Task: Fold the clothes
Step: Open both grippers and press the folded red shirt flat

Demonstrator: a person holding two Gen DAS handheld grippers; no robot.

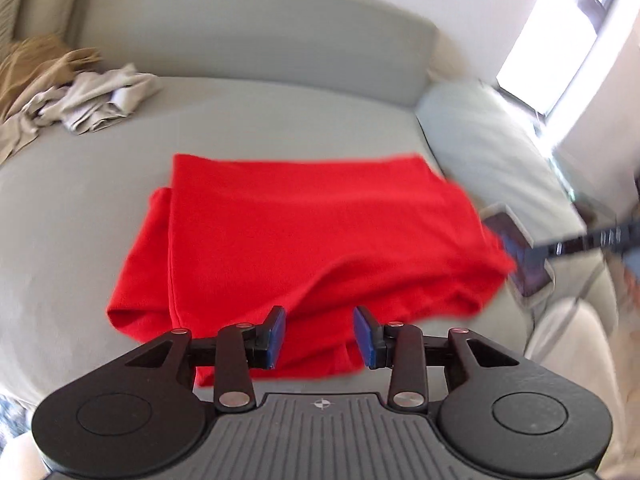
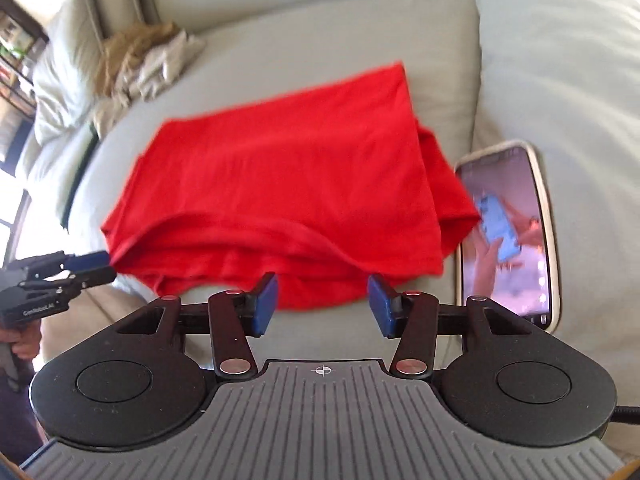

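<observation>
A red garment (image 1: pixel 304 236) lies folded into a rough rectangle on the grey sofa seat (image 1: pixel 80 208); it also shows in the right wrist view (image 2: pixel 288 192). My left gripper (image 1: pixel 319 334) is open and empty, just above the garment's near edge. My right gripper (image 2: pixel 322 304) is open and empty, just short of the garment's near edge. In the right wrist view the left gripper (image 2: pixel 86 266) shows at the garment's left corner. In the left wrist view the right gripper (image 1: pixel 520 250) shows blurred at the garment's right corner.
A heap of beige and tan clothes (image 1: pixel 80 96) lies at the back left of the seat, also in the right wrist view (image 2: pixel 148 60). A phone (image 2: pixel 508 236) with a lit screen lies right of the garment, beside a pale cushion (image 2: pixel 560 80). A bright window (image 1: pixel 560 32) is at the right.
</observation>
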